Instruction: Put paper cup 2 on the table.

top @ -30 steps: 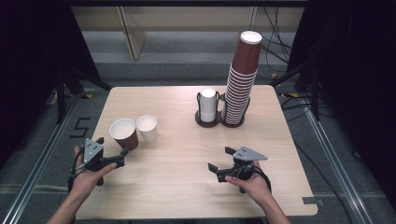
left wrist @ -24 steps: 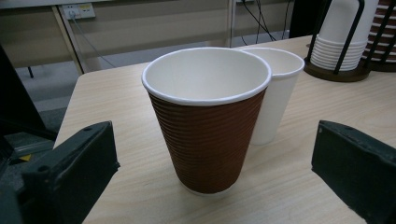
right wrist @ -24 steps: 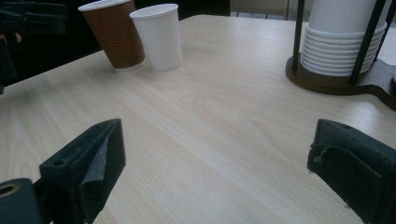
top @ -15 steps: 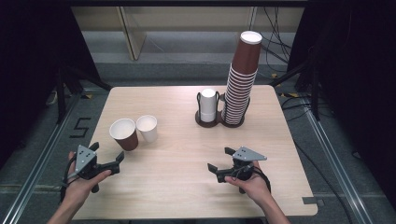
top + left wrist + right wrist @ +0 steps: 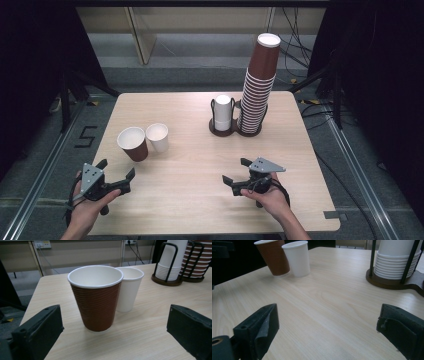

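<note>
Fingers (image 5: 37,332) frame brown cup (image 5: 96,297); high view: well apart.

A tall stack of brown ribbed paper cups (image 5: 257,85) and a short stack of white paper cups (image 5: 223,113) stand in a dark wire holder (image 5: 235,131) on the far side of a light wooden desk (image 5: 200,200).

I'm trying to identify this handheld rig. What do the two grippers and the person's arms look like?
Both the left gripper and the right gripper are black, each topped by a grey three-cornered plate with small dark dots and trailing a black cable. The fingers are blocky, matte black. The forearms are bare, with no sleeves in sight.
</note>
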A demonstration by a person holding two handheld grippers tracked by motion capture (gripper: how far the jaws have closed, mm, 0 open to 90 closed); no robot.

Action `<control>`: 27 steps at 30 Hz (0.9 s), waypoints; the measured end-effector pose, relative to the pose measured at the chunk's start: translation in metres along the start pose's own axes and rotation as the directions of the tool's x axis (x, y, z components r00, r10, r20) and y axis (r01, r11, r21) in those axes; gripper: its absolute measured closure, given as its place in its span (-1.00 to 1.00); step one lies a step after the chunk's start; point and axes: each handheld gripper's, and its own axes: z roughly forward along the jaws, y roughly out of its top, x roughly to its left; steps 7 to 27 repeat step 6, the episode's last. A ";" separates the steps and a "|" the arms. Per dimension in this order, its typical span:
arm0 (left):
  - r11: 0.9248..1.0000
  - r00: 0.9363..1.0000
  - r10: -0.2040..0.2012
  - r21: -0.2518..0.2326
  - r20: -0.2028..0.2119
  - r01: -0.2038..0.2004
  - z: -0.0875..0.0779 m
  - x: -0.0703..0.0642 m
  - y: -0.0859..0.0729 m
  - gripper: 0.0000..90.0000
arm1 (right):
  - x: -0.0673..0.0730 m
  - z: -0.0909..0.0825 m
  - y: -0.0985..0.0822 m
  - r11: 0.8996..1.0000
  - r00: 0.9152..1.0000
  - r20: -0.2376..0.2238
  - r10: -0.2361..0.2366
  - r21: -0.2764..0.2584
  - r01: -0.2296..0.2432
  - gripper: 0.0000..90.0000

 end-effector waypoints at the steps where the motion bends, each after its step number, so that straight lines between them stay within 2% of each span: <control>1: 1.000 1.000 -0.005 -0.011 0.007 0.005 0.000 -0.001 0.000 -1.00 | 0.000 0.000 0.000 1.000 1.000 0.002 0.003 -0.001 -0.003 -0.90; 2: 1.000 1.000 -0.002 0.004 0.004 0.002 -0.001 -0.003 0.001 -1.00 | 0.000 0.000 0.000 1.000 1.000 0.000 0.004 -0.001 -0.004 -0.90; 3: 1.000 1.000 0.001 -0.007 0.014 0.000 0.000 -0.004 0.000 -1.00 | -0.001 0.000 0.000 1.000 1.000 0.021 -0.021 -0.009 0.021 -0.90; 5: 1.000 1.000 0.000 0.012 0.014 0.000 -0.002 -0.006 0.000 -1.00 | -0.001 0.000 0.000 1.000 0.999 0.027 -0.022 -0.013 0.022 -0.90; 6: 1.000 1.000 -0.001 0.010 0.021 0.000 -0.002 -0.006 0.000 -1.00 | 0.001 0.000 -0.001 1.000 1.000 0.019 0.016 -0.005 -0.016 -0.90; 27: 1.000 1.000 -0.001 0.010 0.021 0.000 -0.002 -0.006 0.000 -1.00 | 0.001 0.000 -0.001 1.000 1.000 0.019 0.016 -0.005 -0.016 -0.90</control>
